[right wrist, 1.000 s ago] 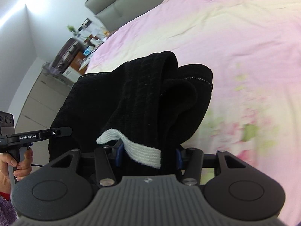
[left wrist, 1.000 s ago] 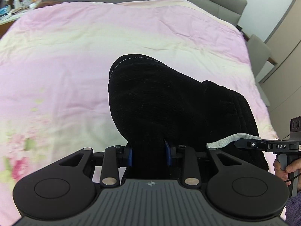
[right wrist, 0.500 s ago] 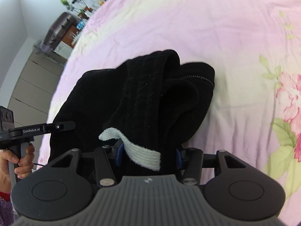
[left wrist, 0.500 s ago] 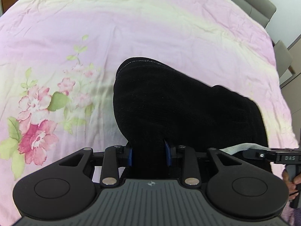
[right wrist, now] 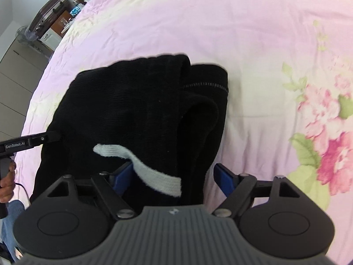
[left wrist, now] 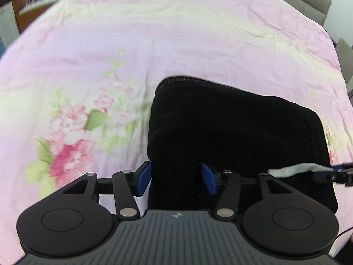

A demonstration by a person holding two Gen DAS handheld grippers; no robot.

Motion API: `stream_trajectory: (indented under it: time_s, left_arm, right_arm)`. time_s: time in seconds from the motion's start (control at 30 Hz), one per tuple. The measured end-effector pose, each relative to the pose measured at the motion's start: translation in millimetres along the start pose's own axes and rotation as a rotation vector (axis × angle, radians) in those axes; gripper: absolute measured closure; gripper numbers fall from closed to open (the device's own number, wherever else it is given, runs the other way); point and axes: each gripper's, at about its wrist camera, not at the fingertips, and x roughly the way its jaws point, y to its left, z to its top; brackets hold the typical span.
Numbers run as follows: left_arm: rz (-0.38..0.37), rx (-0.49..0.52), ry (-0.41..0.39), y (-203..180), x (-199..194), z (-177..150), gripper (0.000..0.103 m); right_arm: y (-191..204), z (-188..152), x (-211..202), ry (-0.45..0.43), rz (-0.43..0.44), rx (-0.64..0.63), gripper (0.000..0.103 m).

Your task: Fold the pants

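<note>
1. Both grippers have dropped toward the bed since the earlier frames, and their jaws have just been opening; the black pants (left wrist: 231,132), hanging bunched a second ago, now lie on the bedspread (left wrist: 154,44).
2. Pants: folded bundle on the pink floral bedspread, hem stitching (right wrist: 205,85) at the far edge, white drawstring (right wrist: 154,176) draped over the near end.
3. Left gripper (left wrist: 176,177): blue pads stand apart, cloth between them but not pinched. Looks like a release, so the fold stays where laid.
4. Right gripper (right wrist: 174,176): jaws apart too; the right pad is clear of the cloth, the left one half hidden behind the drawstring.
5. Both grippers sit at the near edge, side by side. Probably so the fold lands square.
6. Person's hand (right wrist: 6,183) shows on the left gripper's handle.
</note>
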Motion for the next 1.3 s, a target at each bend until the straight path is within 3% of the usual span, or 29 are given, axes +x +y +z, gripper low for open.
stream_trajectory:
  time_s: [0.1, 0.3, 0.43, 0.57, 0.67, 0.87, 1.07, 1.3]
  left_arm:
    - [0.017, 0.009, -0.049, -9, -39, -2, 0.043]
    - [0.130, 0.099, -0.163, -45, -126, -5, 0.043]
    - [0.208, 0.190, -0.272, -75, -186, -20, 0.040]
    - [0.294, 0.251, -0.386, -96, -235, -42, 0.034]
    - [0.326, 0.237, -0.472, -108, -259, -66, 0.020]
    - [0.425, 0.226, -0.579, -142, -259, -116, 0.012]
    - [0.355, 0.118, -0.555, -160, -235, -151, 0.011]
    - [0.385, 0.073, -0.534, -172, -205, -180, 0.011]
  right_arm:
    - [10, -3, -28, -0.045, -0.013, -0.049, 0.027]
    - [46, -12, -106, -0.180, -0.056, -0.208, 0.027]
    - [69, -35, -166, -0.330, -0.076, -0.305, 0.017]
    - [88, -71, -218, -0.459, -0.115, -0.377, 0.006]
    - [97, -103, -247, -0.530, -0.115, -0.437, 0.006]
    - [108, -177, -276, -0.651, -0.164, -0.506, 0.005]
    - [99, -230, -274, -0.720, -0.144, -0.414, 0.005]
    - [97, -254, -246, -0.707, -0.175, -0.423, 0.005]
